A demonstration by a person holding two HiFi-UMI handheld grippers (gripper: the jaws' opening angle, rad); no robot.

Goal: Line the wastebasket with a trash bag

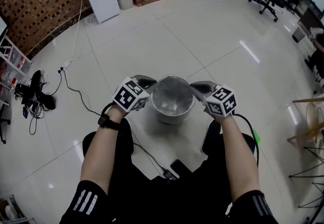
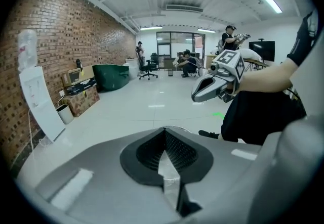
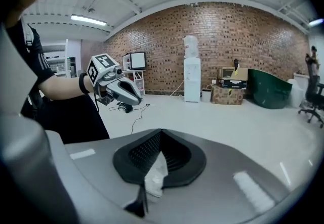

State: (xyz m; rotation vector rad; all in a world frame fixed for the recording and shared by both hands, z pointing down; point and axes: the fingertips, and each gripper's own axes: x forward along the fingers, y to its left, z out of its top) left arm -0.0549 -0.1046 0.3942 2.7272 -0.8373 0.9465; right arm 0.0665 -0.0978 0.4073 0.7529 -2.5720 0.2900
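Left claw (image 2: pixel 165 142) and right claw (image 3: pixel 161 142) both clamped shut on clear bag (image 2: pixel 169 175) film. Bin (image 1: pixel 173 100) sits frame centre on the floor (image 1: pixel 212 36) — a claw at each side of its rim.

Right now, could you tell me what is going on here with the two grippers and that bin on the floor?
A person is working on lining the wastebasket, which stands on the floor in front of them. The left hand-held gripper and the right hand-held gripper are each shut on a pinch of the thin, translucent trash bag, held at opposite sides of the basket's mouth. Whether the bag's edge is over the rim yet cannot be made out.
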